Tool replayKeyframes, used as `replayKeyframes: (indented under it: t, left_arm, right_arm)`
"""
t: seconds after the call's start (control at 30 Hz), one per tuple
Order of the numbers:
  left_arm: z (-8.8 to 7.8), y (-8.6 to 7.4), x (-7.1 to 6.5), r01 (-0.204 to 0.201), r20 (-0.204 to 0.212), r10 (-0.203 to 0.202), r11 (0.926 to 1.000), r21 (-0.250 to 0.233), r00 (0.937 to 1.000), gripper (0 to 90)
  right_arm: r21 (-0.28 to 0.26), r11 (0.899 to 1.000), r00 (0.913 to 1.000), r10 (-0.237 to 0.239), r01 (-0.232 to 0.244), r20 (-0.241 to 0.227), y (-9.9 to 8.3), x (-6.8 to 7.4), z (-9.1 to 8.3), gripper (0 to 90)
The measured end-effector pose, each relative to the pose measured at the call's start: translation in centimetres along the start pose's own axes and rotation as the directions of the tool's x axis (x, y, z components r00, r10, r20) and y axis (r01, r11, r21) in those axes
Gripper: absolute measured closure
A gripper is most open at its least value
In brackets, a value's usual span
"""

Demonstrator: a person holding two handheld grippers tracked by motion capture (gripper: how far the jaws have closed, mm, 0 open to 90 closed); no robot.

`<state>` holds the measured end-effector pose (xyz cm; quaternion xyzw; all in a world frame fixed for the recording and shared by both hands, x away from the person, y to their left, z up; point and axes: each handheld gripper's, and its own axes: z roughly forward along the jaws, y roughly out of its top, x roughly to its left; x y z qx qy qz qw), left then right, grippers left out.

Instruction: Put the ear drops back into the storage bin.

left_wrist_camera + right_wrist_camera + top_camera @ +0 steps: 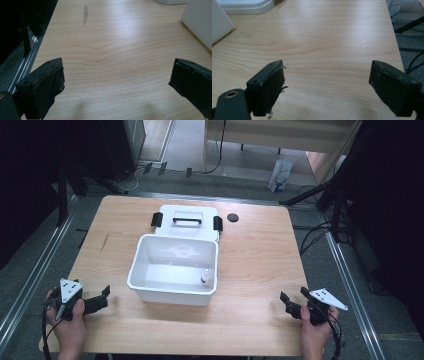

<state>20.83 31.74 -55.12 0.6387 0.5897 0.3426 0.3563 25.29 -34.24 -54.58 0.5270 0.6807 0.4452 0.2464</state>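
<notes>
Left gripper: black two-jaw left gripper (pixel 102 298) with a grey three-cornered plate on top, held in the person's left hand (pixel 70 322) at the near left corner of the light wooden table (pixel 260 265). Jaws released, standing wide apart with only bare wood between them, as the left gripper view confirms (pixel 116 82).
Table mark: a thin dark streak on the wood (pixel 85 15), ahead of the left gripper and well apart from it.
Bin: white open-topped rectangular plastic bin (pixel 150 292), middle of the table, to the right of the left gripper and not touched by it; its wall shows at the right edge of the left gripper view (pixel 200 22).
Bottle: small clear bottle with a white cap (pixel 205 277), upright inside the bin, in its near right corner, close to the right wall.
Lid: white flat lid with a black handle and two black side latches (pixel 186 212), lying just behind the bin; contact between them cannot be told.
Disc: small round black disc (pixel 232 217) on the wood, just right of the lid.
Right gripper: black two-jaw right gripper (pixel 292 301), same grey plate, in the person's right hand (pixel 312 332) near the near right corner, well apart from the bin. Jaws released and empty, bare wood between them (pixel 327 82).
</notes>
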Motion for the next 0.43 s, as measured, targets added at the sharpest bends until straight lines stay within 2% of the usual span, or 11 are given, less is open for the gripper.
replayKeyframes:
  t: [0.13, 0.43]
  left_arm:
    - [0.05, 0.01, -0.01, 0.001, 0.000, -0.001, 1.0000, 0.002, 1.0000, 0.3]
    - [0.11, 0.04, -0.09, -0.008, -0.005, 0.008, 0.9999, 0.009, 1.0000, 0.3]
  right_arm:
    - [0.020, 1.000, 0.9998, -0.015, 0.015, 0.015, 0.03, 0.32, 0.22, 12.5]
    - [0.027, 1.000, 0.9998, -0.002, 0.002, 0.022, 0.04, 0.33, 0.25, 12.4]
